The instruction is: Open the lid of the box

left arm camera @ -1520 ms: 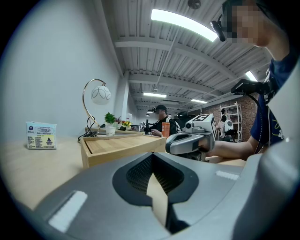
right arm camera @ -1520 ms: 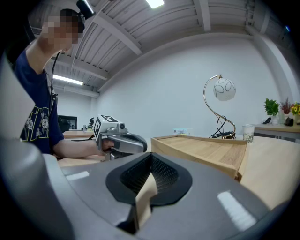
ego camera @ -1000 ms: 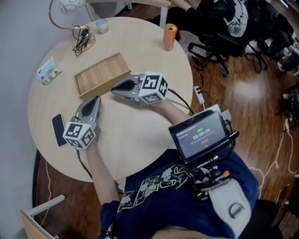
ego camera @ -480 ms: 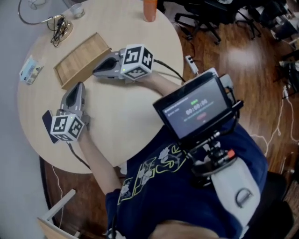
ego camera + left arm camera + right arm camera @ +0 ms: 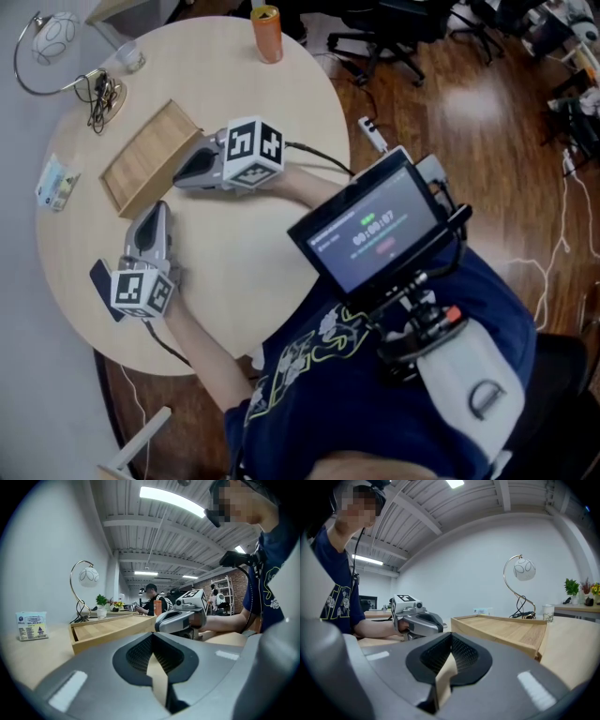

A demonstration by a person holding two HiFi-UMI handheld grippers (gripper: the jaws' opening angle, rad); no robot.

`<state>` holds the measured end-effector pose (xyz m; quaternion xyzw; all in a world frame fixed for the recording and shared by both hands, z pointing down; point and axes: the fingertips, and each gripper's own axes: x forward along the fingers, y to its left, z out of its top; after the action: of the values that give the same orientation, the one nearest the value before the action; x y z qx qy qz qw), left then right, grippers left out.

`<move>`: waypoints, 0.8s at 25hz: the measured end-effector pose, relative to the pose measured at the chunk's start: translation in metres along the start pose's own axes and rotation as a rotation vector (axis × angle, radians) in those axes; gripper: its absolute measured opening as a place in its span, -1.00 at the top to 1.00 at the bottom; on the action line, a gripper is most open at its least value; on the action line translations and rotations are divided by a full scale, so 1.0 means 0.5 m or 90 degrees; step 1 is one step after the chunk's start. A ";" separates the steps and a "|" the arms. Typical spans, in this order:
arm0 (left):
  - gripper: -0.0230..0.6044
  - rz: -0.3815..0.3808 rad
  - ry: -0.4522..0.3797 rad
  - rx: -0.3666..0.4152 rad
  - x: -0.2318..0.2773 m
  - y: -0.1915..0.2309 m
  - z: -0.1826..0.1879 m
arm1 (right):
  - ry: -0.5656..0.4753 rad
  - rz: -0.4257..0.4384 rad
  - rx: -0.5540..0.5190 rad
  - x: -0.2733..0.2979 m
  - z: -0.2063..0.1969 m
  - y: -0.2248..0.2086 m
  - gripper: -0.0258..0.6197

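A flat wooden box (image 5: 145, 157) lies on the round table (image 5: 253, 253) with its lid down. My left gripper (image 5: 157, 208) rests on the table just in front of the box's near edge, shut and empty. My right gripper (image 5: 180, 177) lies at the box's right front corner, also shut with nothing in it. The left gripper view shows the box (image 5: 108, 629) close ahead and the right gripper (image 5: 180, 620) to its right. From the right gripper view, the box (image 5: 501, 630) is ahead to the right and the left gripper (image 5: 417, 620) to the left.
A dark phone (image 5: 101, 278) lies beside my left hand. A tissue packet (image 5: 54, 183), a lamp (image 5: 52, 37) with a cable, a cup (image 5: 129, 58) and an orange can (image 5: 266, 21) stand along the table's far side. Office chairs (image 5: 394, 23) stand beyond.
The head camera has swung, so the table sits differently in the picture. Both grippers stay resting by the box, shut, and the lid has not moved.
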<state>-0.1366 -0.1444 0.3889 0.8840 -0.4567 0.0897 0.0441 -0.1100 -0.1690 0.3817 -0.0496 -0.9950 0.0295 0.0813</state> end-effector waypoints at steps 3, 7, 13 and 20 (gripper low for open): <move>0.93 -0.013 0.001 -0.005 -0.003 -0.011 -0.010 | 0.003 -0.005 0.006 0.000 -0.009 0.005 0.89; 0.93 -0.041 0.000 -0.005 -0.002 -0.007 -0.009 | -0.004 -0.014 0.008 0.010 -0.012 -0.004 0.89; 0.93 0.010 -0.016 -0.061 0.005 0.036 -0.014 | 0.006 -0.029 0.012 -0.004 -0.016 -0.020 0.89; 0.93 -0.065 -0.014 -0.042 0.001 0.005 -0.018 | 0.000 -0.026 0.011 0.010 -0.022 -0.019 0.89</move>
<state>-0.1392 -0.1449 0.3980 0.9052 -0.4140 0.0623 0.0729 -0.1142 -0.1772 0.3938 -0.0282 -0.9955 0.0363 0.0826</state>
